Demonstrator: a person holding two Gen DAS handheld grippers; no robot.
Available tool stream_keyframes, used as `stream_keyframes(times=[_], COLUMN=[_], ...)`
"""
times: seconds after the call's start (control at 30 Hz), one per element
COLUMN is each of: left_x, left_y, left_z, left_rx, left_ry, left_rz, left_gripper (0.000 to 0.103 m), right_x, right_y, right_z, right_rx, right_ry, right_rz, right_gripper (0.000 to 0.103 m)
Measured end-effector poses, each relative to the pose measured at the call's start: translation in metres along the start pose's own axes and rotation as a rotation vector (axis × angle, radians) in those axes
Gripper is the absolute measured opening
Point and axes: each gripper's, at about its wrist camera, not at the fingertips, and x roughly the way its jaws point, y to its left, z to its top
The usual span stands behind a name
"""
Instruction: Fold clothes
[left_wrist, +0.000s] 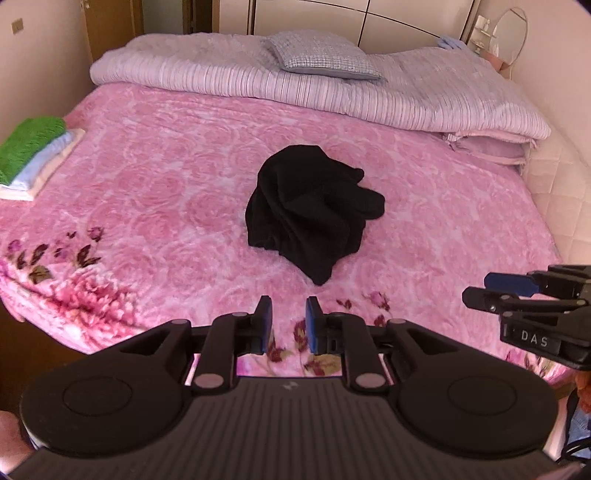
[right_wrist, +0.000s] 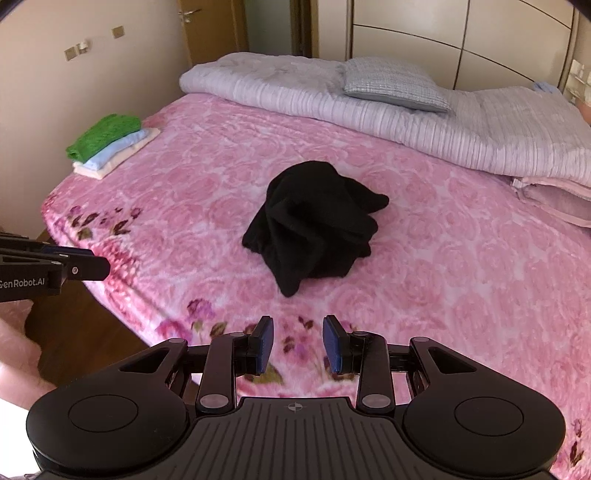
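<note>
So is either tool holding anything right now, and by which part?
Nothing is held. The left tool and right tool both stand open over the pink blanket, short of the crumpled black garment, which lies untouched.

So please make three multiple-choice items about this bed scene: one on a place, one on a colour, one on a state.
1. Where does the folded stack lie?
A. at the bed's left edge
B. on the pillow
C. on the floor

2. What colour is the stack's top piece?
A. black
B. green
C. red

3. How is the black garment?
A. folded flat
B. hanging
C. crumpled in a heap

Key: A, the folded stack sits at the bed's left edge; B, the top piece is green; C, the black garment lies bunched mid-bed.
</note>
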Motion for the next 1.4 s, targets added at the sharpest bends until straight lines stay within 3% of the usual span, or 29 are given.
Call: stream_keyframes(times=[0.3, 0.53, 0.73, 0.9, 1.0, 1.07, 1.17, 1.4], left_x=[0.065, 0.126, 0.179, 0.228, 0.255, 0.272, 0.293, 0.327], left_y=[0.083, 0.117, 0.141, 0.161, 0.171, 0.173, 0.169, 0.155], left_z=[0.059, 0.063, 0.044, 0.023, 0.006, -0.005, -0.012, -0.02], left_rx=[-0.071, -0.143, -0.38, -0.696, -0.914, -1.02, -1.055, -1.207], left_ry=[0.06, 0.151, 0.239, 0.277, 0.26, 0.238, 0.214, 0.155], left_rz=[-0.076, -0.148, -0.225, -0.314, -0.397, -0.41, -0.39, -0.416], left_gripper=[0.019, 0.022, 0.022, 0.025, 0.028, 0.028, 0.029, 0.042], right_x=[0.059, 0.092, 0.122, 0.147, 0.166, 0.176, 0.186, 0.197], right_y=[0.007, -0.008, -0.022, -0.035, -0.045, -0.06, -0.088, -0.164], right_z=[0.052, 0.052, 0.049, 0.048, 0.051, 0.052, 0.054, 0.065], right_rx=[0.086, 0.196, 0.209, 0.196, 0.176, 0.172, 0.233, 0.597], right_ry=[0.057, 0.137, 0.222, 0.259, 0.276, 0.273, 0.238, 0.087], right_rz=[-0.076, -0.174, -0.197, -0.191, -0.188, -0.201, -0.211, -0.136], right_gripper=[0.034, 0.036, 0.039, 0.04, 0.041, 0.041, 0.043, 0.059])
